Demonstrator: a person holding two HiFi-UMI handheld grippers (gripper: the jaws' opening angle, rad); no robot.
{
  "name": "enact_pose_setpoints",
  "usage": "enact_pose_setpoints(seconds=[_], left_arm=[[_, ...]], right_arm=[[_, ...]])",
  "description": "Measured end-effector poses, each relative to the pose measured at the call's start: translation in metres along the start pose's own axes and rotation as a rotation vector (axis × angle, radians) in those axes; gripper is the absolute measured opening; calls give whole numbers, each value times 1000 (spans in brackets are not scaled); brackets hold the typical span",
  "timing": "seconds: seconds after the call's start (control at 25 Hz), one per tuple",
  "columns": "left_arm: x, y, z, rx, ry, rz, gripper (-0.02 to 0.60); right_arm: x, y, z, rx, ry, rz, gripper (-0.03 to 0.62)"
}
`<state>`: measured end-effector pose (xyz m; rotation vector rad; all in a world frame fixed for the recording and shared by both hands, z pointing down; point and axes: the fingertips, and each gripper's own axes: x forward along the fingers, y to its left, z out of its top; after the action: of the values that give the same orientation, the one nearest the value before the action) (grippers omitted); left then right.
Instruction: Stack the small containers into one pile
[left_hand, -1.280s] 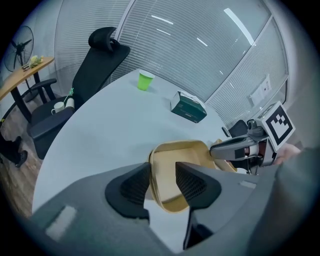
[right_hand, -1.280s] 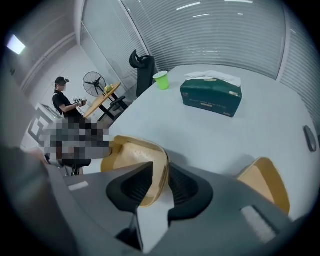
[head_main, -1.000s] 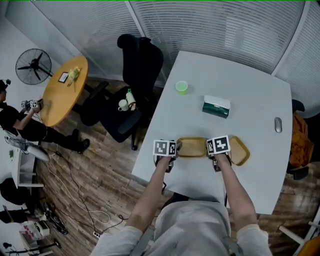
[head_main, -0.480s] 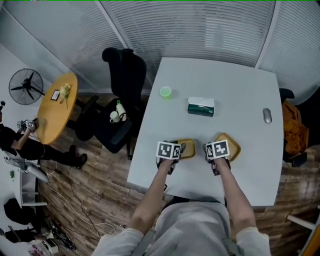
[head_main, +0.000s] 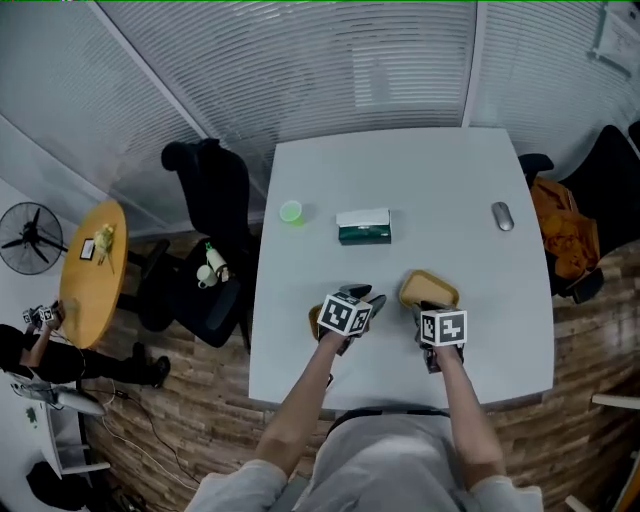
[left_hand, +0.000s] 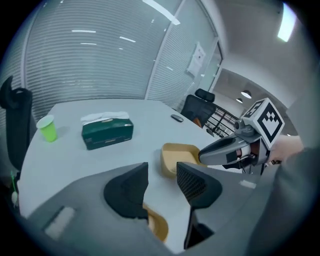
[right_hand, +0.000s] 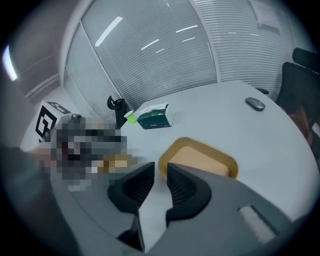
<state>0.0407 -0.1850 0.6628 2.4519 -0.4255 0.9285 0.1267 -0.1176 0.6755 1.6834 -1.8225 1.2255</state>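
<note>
White table (head_main: 430, 180), tan container (head_main: 430, 290), seemingly blinds (head_main: 300, 70).

In the head view, the left container (head_main: 314, 322) is almost wholly covered by the left gripper (head_main: 362, 296) and its marker cube; only a tan sliver shows beside the cube. In the left gripper view, just a curved piece of its rim peeks from under the left jaw, and whether the two touch cannot be told. The right container (head_main: 428, 288) loses its near edge under the right gripper (head_main: 428, 312); in the right gripper view, its near corner sits behind the jaws, and a mosaic blurs the left gripper. The things on the round yellow table (head_main: 80, 300) are too small to name. A person (head_main: 22, 348) is cut off by the left edge.
</note>
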Motion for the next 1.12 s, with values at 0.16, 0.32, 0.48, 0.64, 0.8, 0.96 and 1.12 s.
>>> enact_pose_setpoints(seconds=[0.16,0.32,0.48,0.64,0.8,0.96,1.12], left_arm=[[22,-20,20,107,9,-72,183],[49,-30,29,150,39,-123,183],[74,-30,34,178,81,-146,181],[96,-25,25,179,136,-158,178],[111,-15,19,158,180,-160,164],[120,-13,12,138,207,-173,146],[130,-11,8,138,239,-181,146]], right_arm=[[-23,-28,0,36,-76,-73,73],[-40,-59,-10,134,-115,-139,69],[-49,-82,-21,201,-125,-205,74],[-48,-96,-34,258,-124,-237,85],[-42,-107,-34,328,-134,-254,96],[-34,-117,-41,388,-119,-270,100],[-25,-124,-46,416,-94,-279,97]])
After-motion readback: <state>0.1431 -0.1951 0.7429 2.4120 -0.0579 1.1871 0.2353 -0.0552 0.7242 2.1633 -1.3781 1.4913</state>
